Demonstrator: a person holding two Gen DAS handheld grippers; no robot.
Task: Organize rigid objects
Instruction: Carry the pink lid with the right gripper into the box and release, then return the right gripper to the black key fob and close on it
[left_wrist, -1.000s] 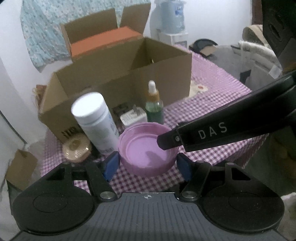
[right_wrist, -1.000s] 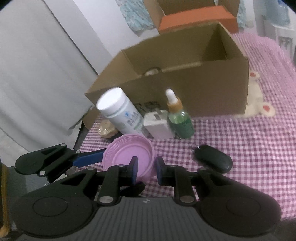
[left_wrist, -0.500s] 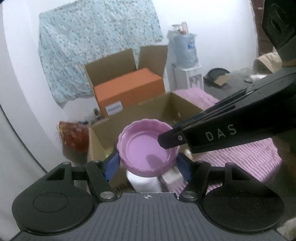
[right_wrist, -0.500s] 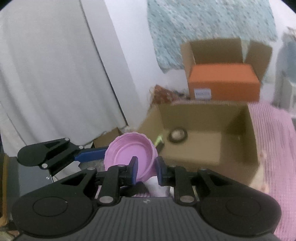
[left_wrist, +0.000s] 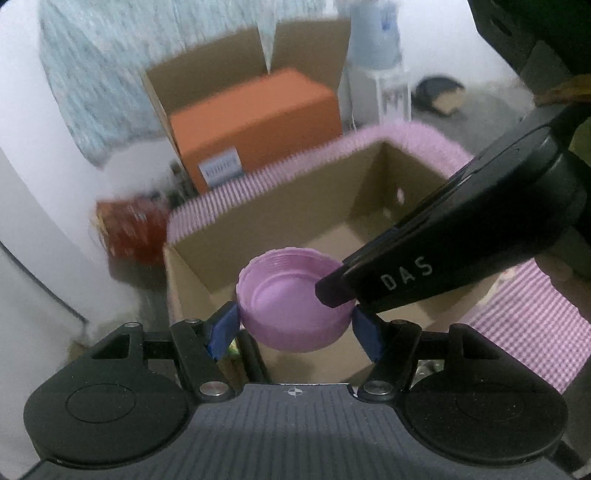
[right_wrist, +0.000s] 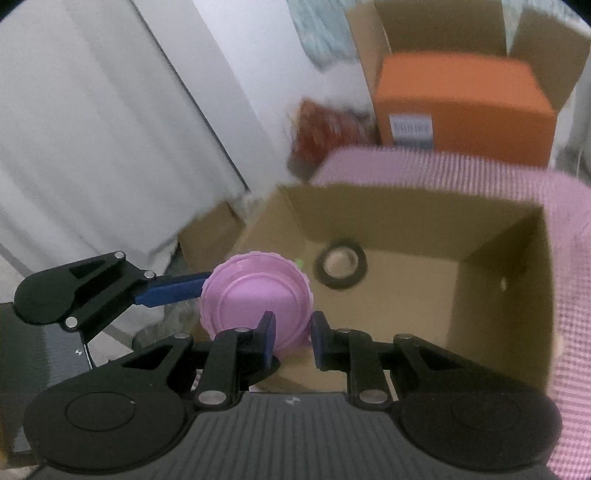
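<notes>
**Pink lid held by both grippers over the open cardboard box**

The left gripper (left_wrist: 295, 325) clamps the pink lid (left_wrist: 293, 299) across its full width, one blue pad pressed on each side of the rim, with the hollow threaded side of the lid facing up. The right gripper (right_wrist: 293, 336) comes in from the right of the left wrist view and pinches the rim of the same lid (right_wrist: 255, 299): one finger lies inside the hollow, the other outside the wall, and its jaws are nearly pressed together on the thin edge. In the right wrist view one blue finger (right_wrist: 173, 290) of the left gripper reaches the lid from the left.

The lid hangs in the air above the near left part of the open cardboard box (left_wrist: 369, 206), clear of the box floor. In the right wrist view a dark roll of tape (right_wrist: 341, 267) lies on the box floor (right_wrist: 406, 295), just beyond the lid. The box stands on a table covered by a pink checked cloth (left_wrist: 524, 325).

Behind the table an orange box (left_wrist: 255, 118) sits inside a second open carton (left_wrist: 207, 74), and a red bag (left_wrist: 129, 232) lies to its left. The background is blurred. A white curtain (right_wrist: 92, 129) fills the left side of the right wrist view.
</notes>
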